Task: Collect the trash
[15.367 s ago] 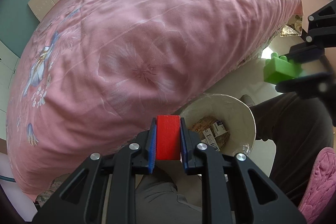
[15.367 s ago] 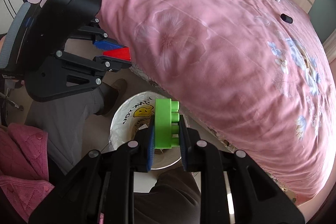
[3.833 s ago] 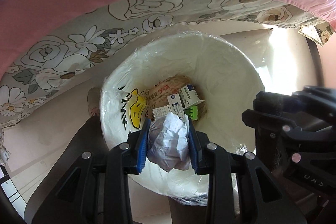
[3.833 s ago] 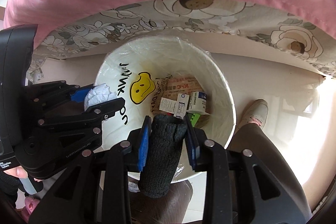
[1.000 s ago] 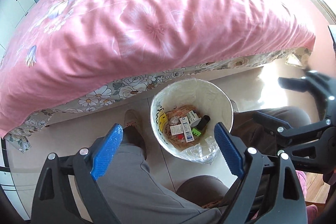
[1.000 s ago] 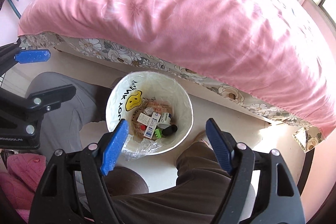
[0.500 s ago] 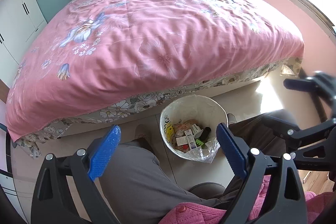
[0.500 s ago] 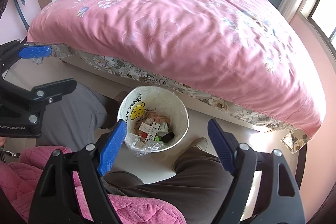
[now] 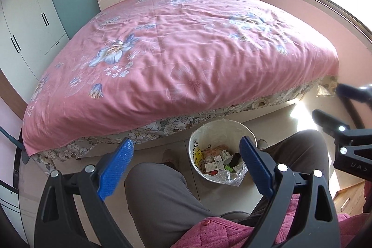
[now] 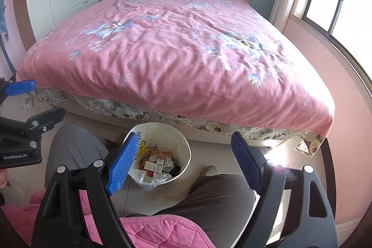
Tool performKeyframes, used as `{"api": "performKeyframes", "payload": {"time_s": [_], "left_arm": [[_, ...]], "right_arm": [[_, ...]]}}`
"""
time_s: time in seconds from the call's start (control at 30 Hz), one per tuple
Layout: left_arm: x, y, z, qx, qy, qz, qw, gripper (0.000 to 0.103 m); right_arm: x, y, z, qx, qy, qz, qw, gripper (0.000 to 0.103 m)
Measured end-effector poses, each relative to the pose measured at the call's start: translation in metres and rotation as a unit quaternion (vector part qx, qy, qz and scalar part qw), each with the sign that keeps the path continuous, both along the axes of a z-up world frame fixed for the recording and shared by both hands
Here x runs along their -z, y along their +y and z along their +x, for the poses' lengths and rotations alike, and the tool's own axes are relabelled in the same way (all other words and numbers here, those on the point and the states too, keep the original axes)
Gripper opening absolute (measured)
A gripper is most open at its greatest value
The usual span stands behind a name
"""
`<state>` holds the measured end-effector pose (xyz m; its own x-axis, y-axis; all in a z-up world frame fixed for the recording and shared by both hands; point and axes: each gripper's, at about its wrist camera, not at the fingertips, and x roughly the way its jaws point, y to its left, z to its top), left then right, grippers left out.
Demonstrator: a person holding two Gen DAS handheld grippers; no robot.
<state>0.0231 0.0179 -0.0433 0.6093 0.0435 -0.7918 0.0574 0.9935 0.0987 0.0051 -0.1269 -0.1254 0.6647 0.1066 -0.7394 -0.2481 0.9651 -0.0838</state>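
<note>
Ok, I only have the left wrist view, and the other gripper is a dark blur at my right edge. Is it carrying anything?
Observer: No. In the right wrist view the right gripper is open. Its blue pads stand wide apart, its jaws have just been opening, and nothing is between them.
Operator: One pad of my left gripper covers a side of the trash bin. Is anything there?
Observer: The right wrist view shows that side of the rim uncovered. A light shoe is on the floor close beside it. Whether shoe and bin touch, I cannot tell.
</note>
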Motion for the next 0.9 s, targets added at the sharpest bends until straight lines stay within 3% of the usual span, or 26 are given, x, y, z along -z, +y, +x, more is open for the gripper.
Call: {"api": "performKeyframes", "payload": {"time_s": [0.37,0.9], "left_arm": [[-0.014,0.003,-0.006,-0.016,-0.015,0.001,0.9998,0.094],[-0.030,-0.007,-0.015,-0.003,-0.049,0.019,0.9986,0.094]], "right_arm": [[-0.028,0.012,-0.019,-0.021,-0.052,-0.017,0.998,0.080],[-0.033,0.014,-0.022,-0.024,-0.057,-0.015,0.998,0.081]]}}
